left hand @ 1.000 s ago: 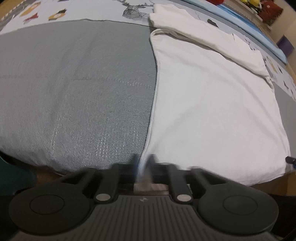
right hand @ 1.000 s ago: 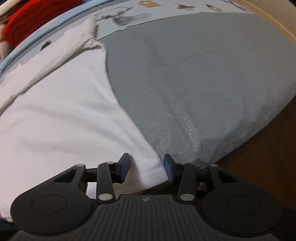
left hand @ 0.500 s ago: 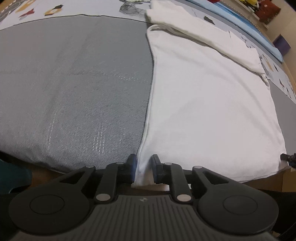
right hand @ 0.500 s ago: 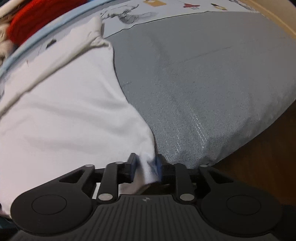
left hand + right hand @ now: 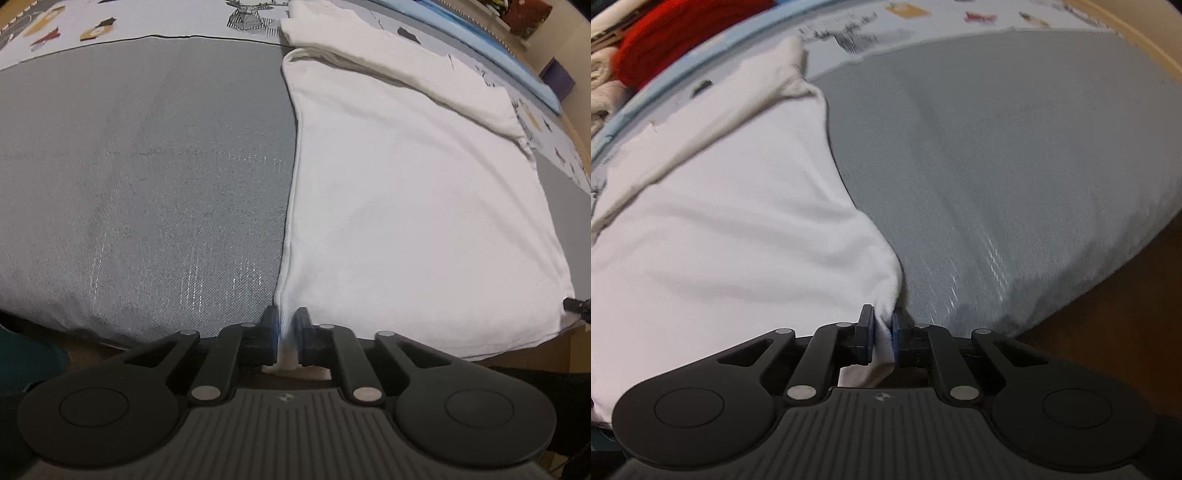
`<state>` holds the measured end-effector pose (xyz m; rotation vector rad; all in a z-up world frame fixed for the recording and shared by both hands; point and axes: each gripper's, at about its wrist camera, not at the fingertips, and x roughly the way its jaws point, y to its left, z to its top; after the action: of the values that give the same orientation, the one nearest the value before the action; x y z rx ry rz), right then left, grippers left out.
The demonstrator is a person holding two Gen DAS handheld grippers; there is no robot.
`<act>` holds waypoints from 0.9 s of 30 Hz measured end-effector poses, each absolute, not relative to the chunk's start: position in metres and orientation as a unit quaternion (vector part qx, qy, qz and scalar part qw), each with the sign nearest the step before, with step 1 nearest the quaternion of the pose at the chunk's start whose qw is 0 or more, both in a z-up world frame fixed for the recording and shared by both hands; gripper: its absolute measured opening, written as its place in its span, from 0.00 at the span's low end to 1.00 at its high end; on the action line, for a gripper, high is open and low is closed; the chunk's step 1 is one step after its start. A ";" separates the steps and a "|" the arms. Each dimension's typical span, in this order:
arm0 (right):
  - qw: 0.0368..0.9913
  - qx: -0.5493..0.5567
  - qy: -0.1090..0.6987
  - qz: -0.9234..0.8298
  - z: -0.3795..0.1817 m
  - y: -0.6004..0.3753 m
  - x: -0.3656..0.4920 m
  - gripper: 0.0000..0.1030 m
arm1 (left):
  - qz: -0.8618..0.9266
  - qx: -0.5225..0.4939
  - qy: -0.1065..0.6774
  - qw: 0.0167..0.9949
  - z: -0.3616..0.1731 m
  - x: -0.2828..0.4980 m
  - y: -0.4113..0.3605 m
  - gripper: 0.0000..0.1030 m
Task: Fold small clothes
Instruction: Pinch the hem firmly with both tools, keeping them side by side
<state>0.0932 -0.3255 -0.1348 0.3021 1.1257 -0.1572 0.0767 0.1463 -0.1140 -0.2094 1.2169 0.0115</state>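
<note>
A white cotton T-shirt [image 5: 413, 206] lies spread flat on a grey woven bed cover [image 5: 140, 177], its far end folded over into a thick band near the top of the bed. The shirt's near hem hangs at the bed's front edge.

The left tongs [image 5: 284, 325], black with blue pads, are pressed together on the near left corner of the shirt's hem, with white fabric pinched between the pads. In the left wrist view the shirt's left edge runs straight away from this grip.

The right tongs [image 5: 882, 328] pinch the opposite near corner of the T-shirt [image 5: 731, 229]; the cloth bunches into a small gathered point where it enters the pads, and a bit of hem hangs below them.

Beyond the grey cover [image 5: 1015, 166] is a pale printed sheet with small animal and deer drawings [image 5: 122, 18]. A red fabric bundle [image 5: 683, 37] sits past the bed's far edge in the right wrist view. Brown wooden floor [image 5: 1126, 314] shows beside the bed.
</note>
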 end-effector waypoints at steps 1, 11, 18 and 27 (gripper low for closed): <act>0.833 0.135 0.532 -0.072 -0.135 -0.324 0.092 0.16 | 0.004 -0.096 0.571 0.815 -0.114 0.077 0.146 0.12; 0.833 0.110 0.537 -0.067 -0.133 -0.319 0.093 0.18 | 0.002 -0.082 0.571 0.817 -0.116 0.080 0.143 0.12; 0.835 0.106 0.537 -0.065 -0.133 -0.317 0.093 0.16 | 0.003 -0.080 0.570 0.818 -0.115 0.079 0.139 0.12; 0.835 0.109 0.536 -0.062 -0.132 -0.317 0.091 0.14 | -0.001 -0.073 0.570 0.818 -0.115 0.077 0.136 0.11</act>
<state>0.0913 -0.3169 -0.1320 0.2319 1.1342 -0.1303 0.0774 0.1364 -0.1148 -0.1545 1.2150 -0.0013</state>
